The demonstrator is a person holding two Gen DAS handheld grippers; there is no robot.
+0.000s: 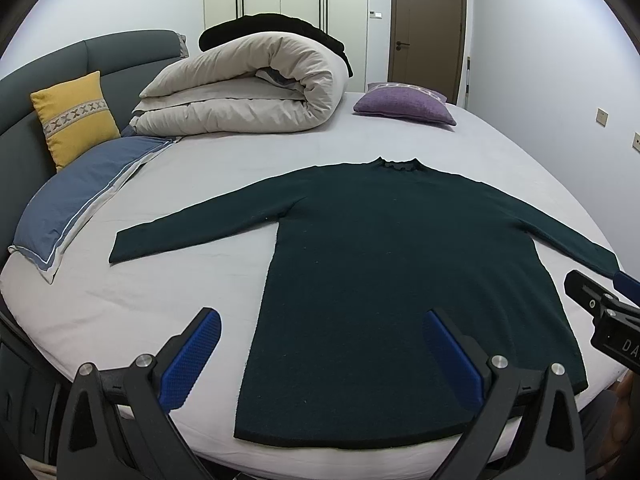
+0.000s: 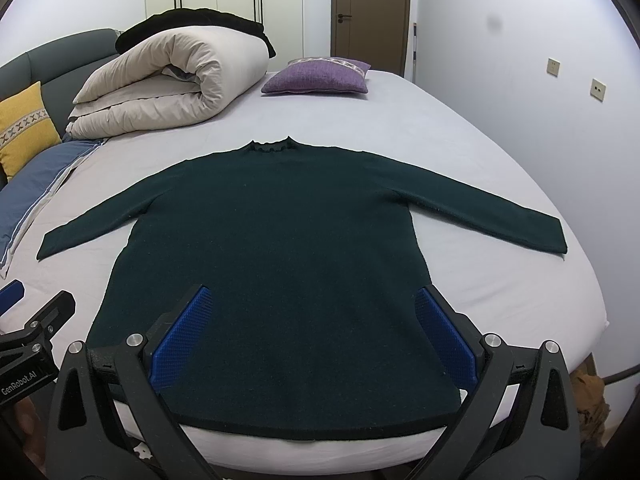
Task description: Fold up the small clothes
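Observation:
A dark green long-sleeved sweater point(image 1: 384, 264) lies flat on the pale bed sheet point(image 1: 168, 296), collar away from me, both sleeves spread out; it also shows in the right wrist view point(image 2: 280, 260). My left gripper point(image 1: 322, 354) is open and empty, held above the sweater's lower left hem. My right gripper point(image 2: 312, 336) is open and empty above the middle of the hem. The right gripper's body point(image 1: 600, 312) shows at the right edge of the left wrist view, and the left gripper's body point(image 2: 36, 336) at the left edge of the right wrist view.
A rolled beige duvet point(image 1: 248, 88) with a black garment point(image 1: 276, 26) on top lies at the back. A purple cushion point(image 1: 404, 104), a yellow cushion point(image 1: 76, 120) and a blue pillow point(image 1: 76, 204) lie around it. A grey headboard point(image 1: 128, 56) is at left, a wall point(image 2: 540, 80) at right.

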